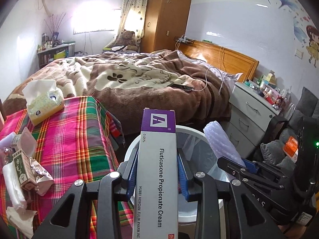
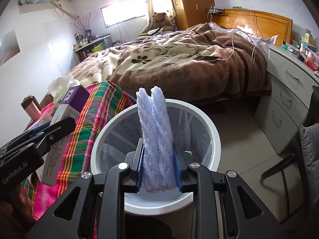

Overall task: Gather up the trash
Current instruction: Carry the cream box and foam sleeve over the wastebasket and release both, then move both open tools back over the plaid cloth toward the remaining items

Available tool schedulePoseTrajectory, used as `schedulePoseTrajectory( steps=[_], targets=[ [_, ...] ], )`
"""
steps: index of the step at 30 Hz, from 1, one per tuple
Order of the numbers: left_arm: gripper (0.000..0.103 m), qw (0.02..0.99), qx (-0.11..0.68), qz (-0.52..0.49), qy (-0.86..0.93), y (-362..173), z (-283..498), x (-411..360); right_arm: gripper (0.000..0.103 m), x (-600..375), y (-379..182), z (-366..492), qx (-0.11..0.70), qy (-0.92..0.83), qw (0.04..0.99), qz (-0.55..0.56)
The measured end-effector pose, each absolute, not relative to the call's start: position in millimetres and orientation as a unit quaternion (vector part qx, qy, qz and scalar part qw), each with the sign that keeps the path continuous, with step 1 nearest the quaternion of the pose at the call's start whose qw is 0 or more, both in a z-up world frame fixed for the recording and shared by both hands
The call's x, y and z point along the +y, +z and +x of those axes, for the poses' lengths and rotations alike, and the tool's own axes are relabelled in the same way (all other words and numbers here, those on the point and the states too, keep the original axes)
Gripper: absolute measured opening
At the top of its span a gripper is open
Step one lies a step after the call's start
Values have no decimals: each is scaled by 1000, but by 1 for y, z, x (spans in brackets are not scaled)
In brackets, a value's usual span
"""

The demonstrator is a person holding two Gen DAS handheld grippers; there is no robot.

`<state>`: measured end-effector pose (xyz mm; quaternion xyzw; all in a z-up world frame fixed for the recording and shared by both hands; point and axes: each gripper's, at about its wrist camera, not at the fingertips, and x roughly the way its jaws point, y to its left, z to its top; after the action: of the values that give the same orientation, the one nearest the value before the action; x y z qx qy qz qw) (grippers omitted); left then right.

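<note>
- Bedroom floor carries a white round plastic-lined bin [image 2: 214, 139] beside the plaid-covered desk [image 1: 65, 135].
- Left tool [image 1: 157, 171] clenches a purple-and-grey cardboard cream box [image 1: 157, 159] over the bin's 9 o'clock rim; released there, it could tip outside.
- Right tool [image 2: 158, 169] grips a lilac foam wrap roll [image 2: 155, 131], which may spring off the liner.

Both wrist cameras: close above white bin [image 1: 180, 128] [image 2: 199, 107], facing bed [image 1: 139, 75] [image 2: 179, 63]. Left view stands nearer the plaid table's [image 1: 75, 131] [image 2: 91, 123] corner; each shows the other gripper.
</note>
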<state>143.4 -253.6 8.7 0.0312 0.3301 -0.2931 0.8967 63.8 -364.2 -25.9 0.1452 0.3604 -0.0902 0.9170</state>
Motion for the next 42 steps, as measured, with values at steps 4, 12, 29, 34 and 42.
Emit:
schedulePoseTrajectory(
  steps=[4, 12, 29, 34, 42],
  targets=[
    [36, 892, 338, 34, -298, 3, 148, -265, 27, -373, -29, 65, 364, -97, 914, 151],
    [36, 888, 341, 42, -306, -3, 154, -274, 28, -384, -34, 68, 371, -106, 910, 155],
    [59, 895, 337, 23, -290, 1, 155, -250, 58, -380, -32, 71, 371, -104, 909, 156],
    [59, 903, 332, 15, -272, 7, 152, -230, 58, -371, -28, 71, 364, -100, 913, 154],
    [59, 914, 323, 12, -246, 13, 143, -194, 58, -352, -21, 73, 352, -83, 920, 148]
  ],
)
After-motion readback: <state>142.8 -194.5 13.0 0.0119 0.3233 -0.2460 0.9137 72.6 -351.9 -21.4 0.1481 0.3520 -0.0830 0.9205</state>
